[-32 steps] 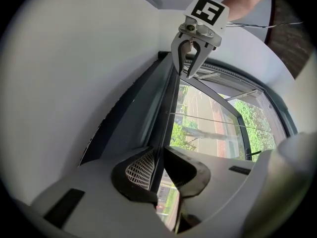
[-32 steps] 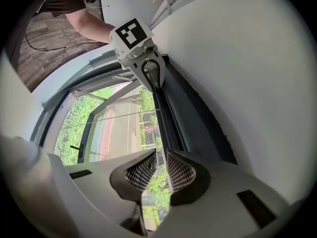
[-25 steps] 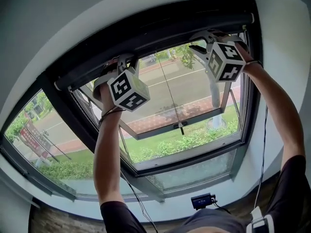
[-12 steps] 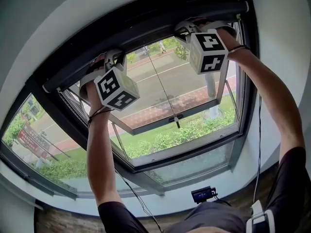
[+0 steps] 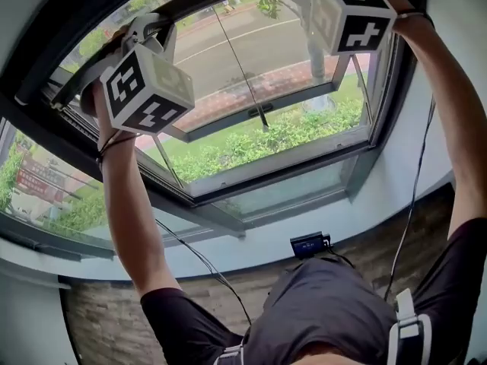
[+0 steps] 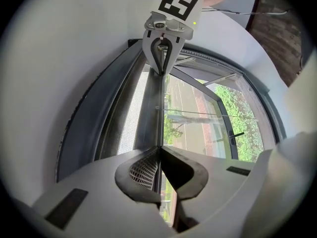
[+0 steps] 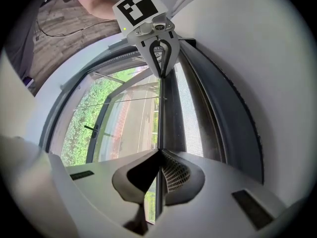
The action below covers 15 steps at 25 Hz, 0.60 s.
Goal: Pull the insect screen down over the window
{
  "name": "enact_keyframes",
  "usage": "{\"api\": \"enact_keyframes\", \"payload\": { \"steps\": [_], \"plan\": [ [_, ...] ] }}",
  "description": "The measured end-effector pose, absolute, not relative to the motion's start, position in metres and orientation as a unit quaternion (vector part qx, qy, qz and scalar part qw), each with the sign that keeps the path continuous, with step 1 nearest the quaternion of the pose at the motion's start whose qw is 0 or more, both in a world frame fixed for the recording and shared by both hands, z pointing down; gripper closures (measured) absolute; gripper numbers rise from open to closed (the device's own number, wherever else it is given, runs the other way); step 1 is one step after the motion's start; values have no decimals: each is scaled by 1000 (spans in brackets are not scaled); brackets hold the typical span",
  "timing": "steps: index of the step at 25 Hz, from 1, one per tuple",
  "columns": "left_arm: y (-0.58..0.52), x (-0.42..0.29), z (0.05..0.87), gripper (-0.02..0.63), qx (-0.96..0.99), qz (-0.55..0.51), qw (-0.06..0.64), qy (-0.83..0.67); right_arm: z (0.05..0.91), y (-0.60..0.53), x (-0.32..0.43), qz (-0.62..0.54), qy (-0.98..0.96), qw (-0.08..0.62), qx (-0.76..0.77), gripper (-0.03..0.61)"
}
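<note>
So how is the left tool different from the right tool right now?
The left tool has its cube lower in the head view; the right tool has its cube at the top edge, partly cut off. From the left tool, the mesh lies left of the bar; from the right tool, right of it. Both are shut on that bar.
</note>
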<state>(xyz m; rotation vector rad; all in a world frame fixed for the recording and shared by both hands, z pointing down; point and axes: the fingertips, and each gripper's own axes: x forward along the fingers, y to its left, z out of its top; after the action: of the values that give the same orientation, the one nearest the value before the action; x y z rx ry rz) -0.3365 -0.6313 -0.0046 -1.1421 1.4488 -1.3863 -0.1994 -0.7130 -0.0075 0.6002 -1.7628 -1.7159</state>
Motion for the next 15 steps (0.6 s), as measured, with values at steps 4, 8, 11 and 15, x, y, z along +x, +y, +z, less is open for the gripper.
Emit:
{"api": "enact_keyframes", "payload": {
  "steps": [4,8,11,15],
  "plan": [
    [-630,-337,21,589,-462,-556,395,567,21,-707,-197,-636,-671,318,211,555],
    [-633,-332,78,591,-493,-561,374,550,64,-709,-198,-623,-680,339,186,555],
    [-635,-329,105,591,-505,-558,366,547,100,-712,-198,-613,-687,355,165,555],
    [-638,-330,150,591,-530,-561,342,537,145,-714,-200,-596,-697,374,139,555]
  ]
}}
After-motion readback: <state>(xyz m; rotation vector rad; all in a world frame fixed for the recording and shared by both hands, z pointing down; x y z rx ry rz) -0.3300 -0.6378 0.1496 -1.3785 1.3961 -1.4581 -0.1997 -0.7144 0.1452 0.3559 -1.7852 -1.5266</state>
